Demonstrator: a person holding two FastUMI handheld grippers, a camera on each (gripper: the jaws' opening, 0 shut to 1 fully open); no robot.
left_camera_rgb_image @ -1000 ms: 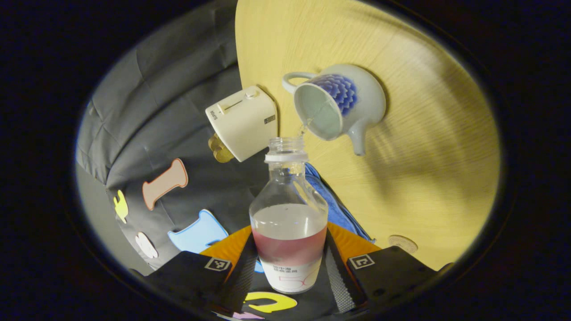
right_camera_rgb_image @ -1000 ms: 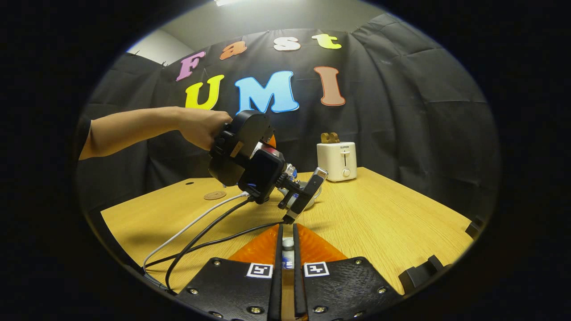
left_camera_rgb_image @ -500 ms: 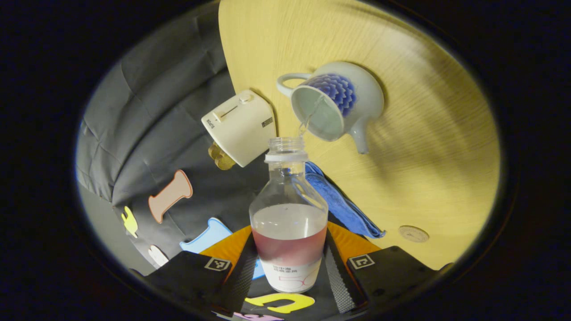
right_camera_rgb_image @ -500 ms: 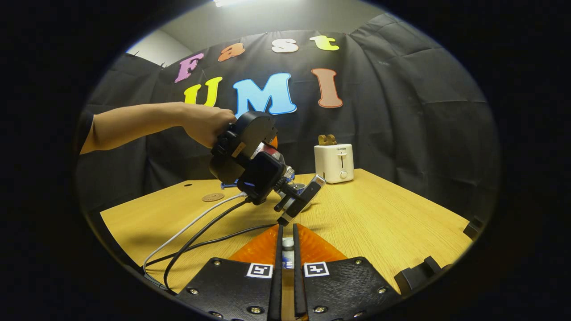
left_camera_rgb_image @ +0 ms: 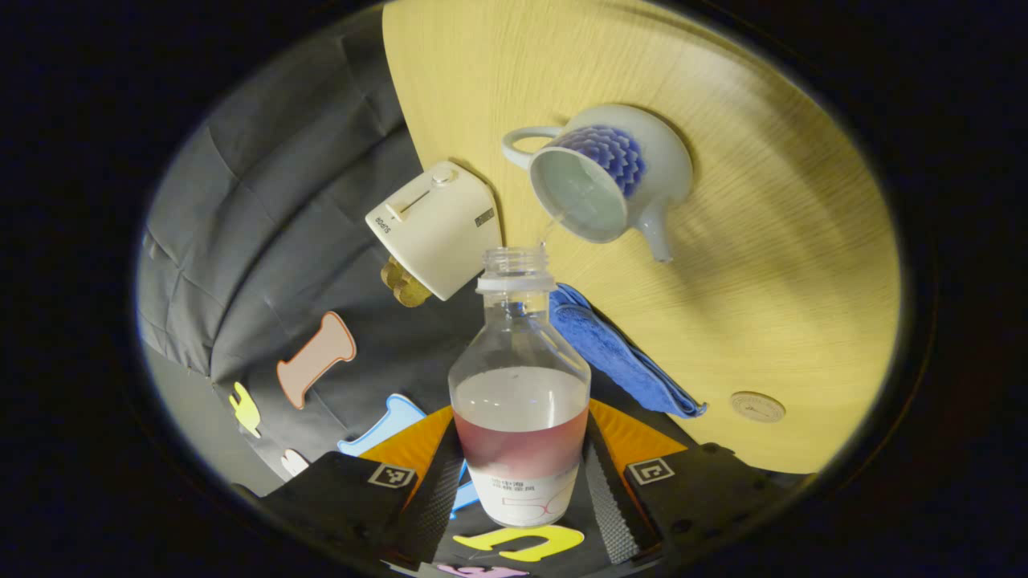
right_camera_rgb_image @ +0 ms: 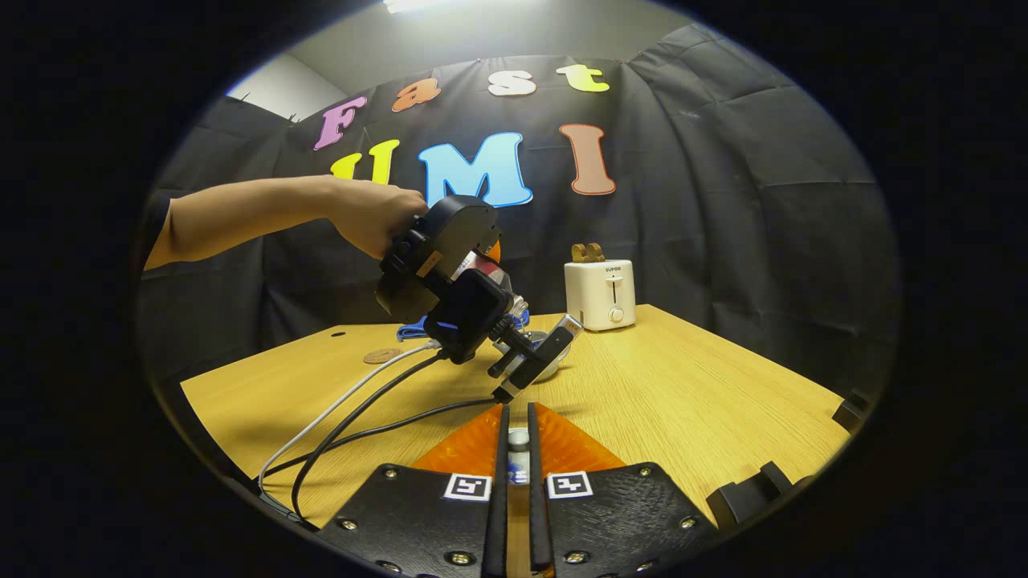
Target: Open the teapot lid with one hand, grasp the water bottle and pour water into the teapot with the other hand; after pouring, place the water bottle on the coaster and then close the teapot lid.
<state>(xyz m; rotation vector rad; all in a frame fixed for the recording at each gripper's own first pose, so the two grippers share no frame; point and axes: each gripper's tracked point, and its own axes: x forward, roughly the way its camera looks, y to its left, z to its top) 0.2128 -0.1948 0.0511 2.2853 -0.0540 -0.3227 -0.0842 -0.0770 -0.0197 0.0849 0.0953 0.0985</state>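
— Where's the water bottle?

— Clamped between both fingers of the left gripper, tipped so its open neck points at the teapot. A thin stream of water runs from the mouth into the pot's open top.

— And the teapot?

— On the wooden table, lid off, just beside the white toaster, with a blue cloth near it. The round coaster lies apart, bare.

— The right gripper?

— Its fingers are drawn close on a small pale knob with a bit of blue below it — the teapot lid, by the look of it, held low at the near edge of the table.

— Anything else?

— In the right gripper view, a hand tilts the left gripper downward over the table, cables trailing across the wood.
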